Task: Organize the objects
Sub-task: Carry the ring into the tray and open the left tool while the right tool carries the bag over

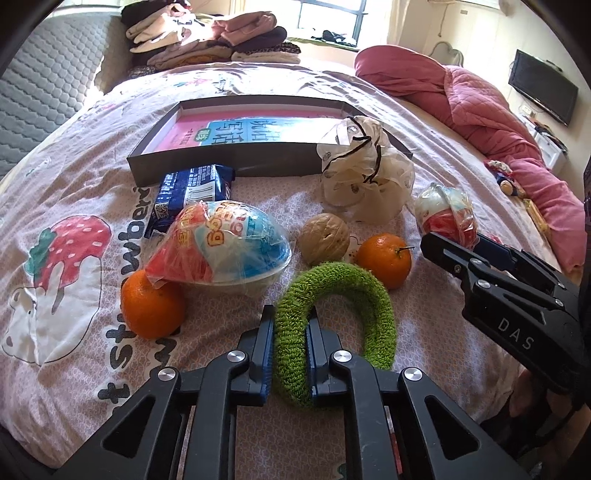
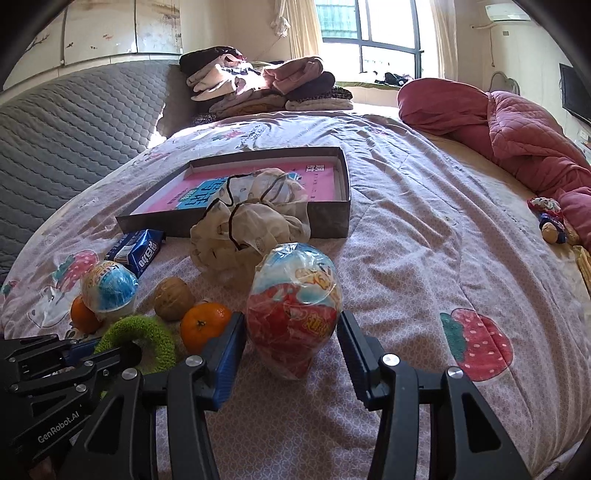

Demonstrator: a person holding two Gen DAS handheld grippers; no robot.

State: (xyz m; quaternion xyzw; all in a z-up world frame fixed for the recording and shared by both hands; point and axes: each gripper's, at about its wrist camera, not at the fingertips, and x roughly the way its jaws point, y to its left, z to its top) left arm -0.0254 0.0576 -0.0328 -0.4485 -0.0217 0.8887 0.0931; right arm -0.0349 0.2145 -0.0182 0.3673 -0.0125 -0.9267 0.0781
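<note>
My left gripper [image 1: 290, 314] is shut on the near left side of a green fuzzy ring [image 1: 369, 291], which lies on the bedspread. My right gripper [image 2: 291, 323] has both blue pads against a plastic-wrapped toy egg [image 2: 295, 299], red below and blue above, standing on the bed. A second wrapped egg [image 1: 221, 247] leans on an orange [image 1: 151, 306]. Another orange [image 1: 384, 258], a walnut [image 1: 324, 238], a blue packet [image 1: 192, 192] and a sheer drawstring pouch [image 1: 365, 177] lie around them. Behind them sits a shallow grey box [image 1: 221, 162] with a pink book in it.
A pink quilt [image 1: 498, 122] is bunched along the bed's right side, with small toys [image 2: 550, 221] beside it. Folded clothes [image 1: 207, 33] are piled at the far end. A grey quilted panel [image 1: 40, 85] borders the left. A screen [image 1: 543, 92] hangs on the right wall.
</note>
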